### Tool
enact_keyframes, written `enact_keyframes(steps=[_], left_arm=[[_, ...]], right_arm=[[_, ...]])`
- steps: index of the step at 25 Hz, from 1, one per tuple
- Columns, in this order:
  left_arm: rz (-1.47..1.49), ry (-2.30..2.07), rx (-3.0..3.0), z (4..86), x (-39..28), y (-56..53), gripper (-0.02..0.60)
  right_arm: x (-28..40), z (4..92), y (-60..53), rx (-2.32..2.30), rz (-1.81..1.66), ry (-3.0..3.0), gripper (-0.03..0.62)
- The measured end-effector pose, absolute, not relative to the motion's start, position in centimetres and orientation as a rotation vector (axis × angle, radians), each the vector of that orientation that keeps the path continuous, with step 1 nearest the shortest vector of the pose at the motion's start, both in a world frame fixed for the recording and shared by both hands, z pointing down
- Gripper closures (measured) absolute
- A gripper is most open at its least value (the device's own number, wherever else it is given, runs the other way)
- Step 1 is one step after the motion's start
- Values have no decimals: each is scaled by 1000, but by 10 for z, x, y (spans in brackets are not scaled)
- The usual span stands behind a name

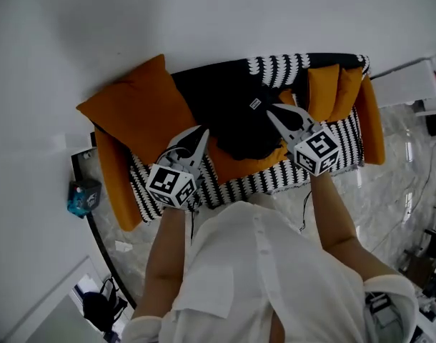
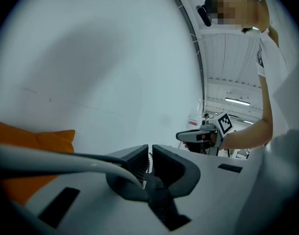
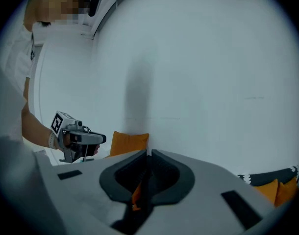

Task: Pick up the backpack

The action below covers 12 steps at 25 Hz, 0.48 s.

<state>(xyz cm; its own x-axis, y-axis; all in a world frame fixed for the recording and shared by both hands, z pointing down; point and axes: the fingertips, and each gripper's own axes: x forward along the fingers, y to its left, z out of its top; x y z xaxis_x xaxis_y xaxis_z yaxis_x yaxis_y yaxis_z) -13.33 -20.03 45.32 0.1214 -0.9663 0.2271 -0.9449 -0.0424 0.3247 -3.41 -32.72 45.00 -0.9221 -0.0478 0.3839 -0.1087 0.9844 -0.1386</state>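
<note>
Both closed, empty: left claw, right claw; only head view shows backpack.

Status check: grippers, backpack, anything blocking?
Left gripper shut, empty. Right gripper shut, empty. Backpack on sofa, not gripped. Cushions flank it, nothing on top.

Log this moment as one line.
left gripper: shut, empty | right gripper: shut, empty | backpack: lying on sofa, unheld | position: both grippers over sofa
</note>
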Motion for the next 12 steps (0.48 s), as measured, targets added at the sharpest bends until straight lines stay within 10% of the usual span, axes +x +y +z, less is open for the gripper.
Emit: enact_keyframes(steps=[12], left_arm=[[-82,-1925,1832,505,-147,-248,552]], right_arm=[[-80,534,-383,-120,190,-2609,509]])
